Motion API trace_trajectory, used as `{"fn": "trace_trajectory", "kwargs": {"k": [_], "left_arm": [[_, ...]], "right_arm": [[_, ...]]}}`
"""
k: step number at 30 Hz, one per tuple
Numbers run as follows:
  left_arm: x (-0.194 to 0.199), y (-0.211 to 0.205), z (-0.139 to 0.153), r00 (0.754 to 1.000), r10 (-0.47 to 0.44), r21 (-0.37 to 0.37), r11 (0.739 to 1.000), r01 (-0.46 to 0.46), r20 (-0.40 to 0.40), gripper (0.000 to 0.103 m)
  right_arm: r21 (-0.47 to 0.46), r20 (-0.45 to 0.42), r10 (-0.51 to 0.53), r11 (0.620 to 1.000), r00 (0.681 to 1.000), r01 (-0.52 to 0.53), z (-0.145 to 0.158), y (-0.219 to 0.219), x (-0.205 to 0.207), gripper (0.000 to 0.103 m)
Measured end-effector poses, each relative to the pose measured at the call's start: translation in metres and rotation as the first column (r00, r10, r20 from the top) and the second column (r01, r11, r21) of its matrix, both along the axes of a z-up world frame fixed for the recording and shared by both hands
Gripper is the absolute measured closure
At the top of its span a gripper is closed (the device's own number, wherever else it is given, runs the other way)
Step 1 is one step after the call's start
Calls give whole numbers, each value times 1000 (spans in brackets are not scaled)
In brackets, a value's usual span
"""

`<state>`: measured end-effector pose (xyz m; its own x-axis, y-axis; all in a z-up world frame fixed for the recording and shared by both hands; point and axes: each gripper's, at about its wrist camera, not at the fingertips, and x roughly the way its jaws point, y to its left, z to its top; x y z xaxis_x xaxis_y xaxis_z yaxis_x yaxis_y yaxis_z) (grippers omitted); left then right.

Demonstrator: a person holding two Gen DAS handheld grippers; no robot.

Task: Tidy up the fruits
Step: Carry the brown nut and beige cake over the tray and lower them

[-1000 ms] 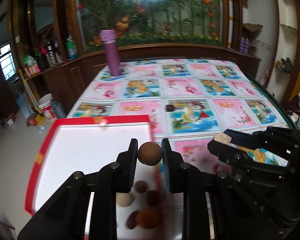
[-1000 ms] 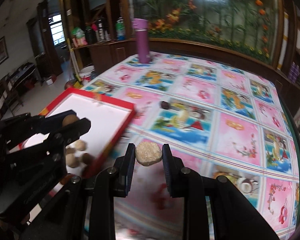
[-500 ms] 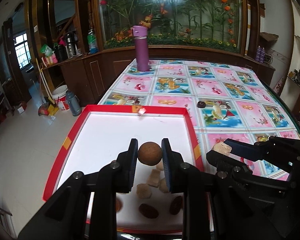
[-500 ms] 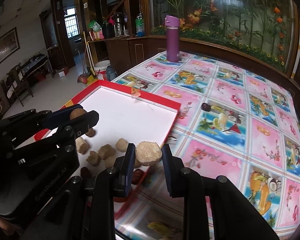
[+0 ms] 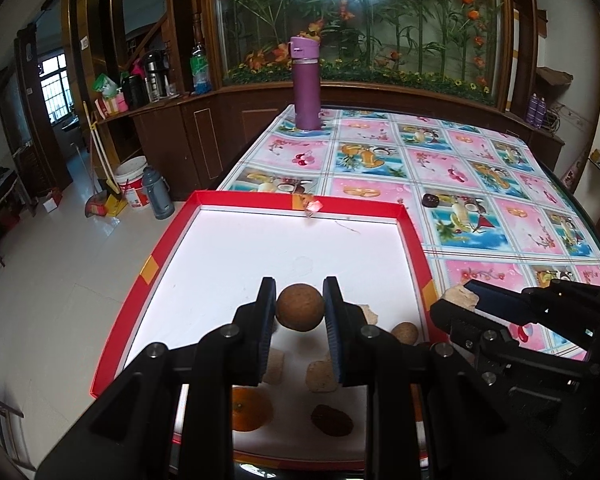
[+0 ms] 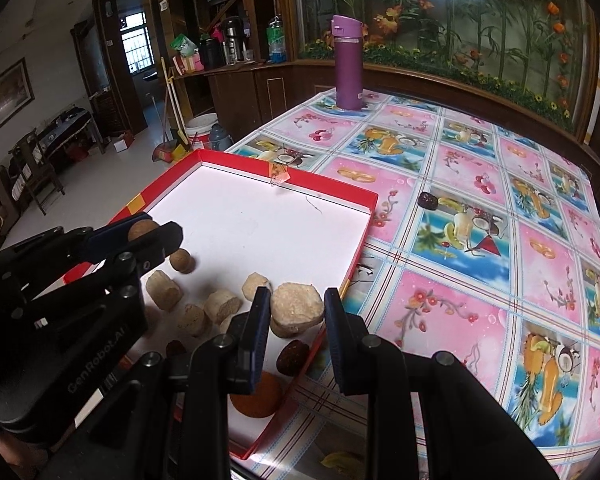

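Mid-drop here: my left tool pinches a round brown fruit over the red tray, right tool grips a pale chunk at its edge, so next I'd lower both and release.

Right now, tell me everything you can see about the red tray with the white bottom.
The red tray is a shallow, square, cardboard-looking box with low red walls, orange tape patches and a plain white floor. It lies flat at the table's near left corner. Pale chunks, brown balls, dark dried fruits and an orange cluster at its near end; the far part is bare.
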<state>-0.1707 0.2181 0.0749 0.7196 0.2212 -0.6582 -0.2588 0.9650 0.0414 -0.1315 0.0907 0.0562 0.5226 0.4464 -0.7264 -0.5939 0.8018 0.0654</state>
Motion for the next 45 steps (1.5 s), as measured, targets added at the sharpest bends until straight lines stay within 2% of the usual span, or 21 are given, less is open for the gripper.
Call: {"fn": "trace_trajectory", "kwargs": {"k": [25,45], "left_arm": [[11,25,-25,995,86,-25,996,-88,-51,77],[16,27,-38,992,96,-31,995,-99,-86,77]], "right_arm": [[7,-112,-77,997,991,78,-29,18,14,77],[1,-115,-87,996,990,88,-33,17,16,77]]}}
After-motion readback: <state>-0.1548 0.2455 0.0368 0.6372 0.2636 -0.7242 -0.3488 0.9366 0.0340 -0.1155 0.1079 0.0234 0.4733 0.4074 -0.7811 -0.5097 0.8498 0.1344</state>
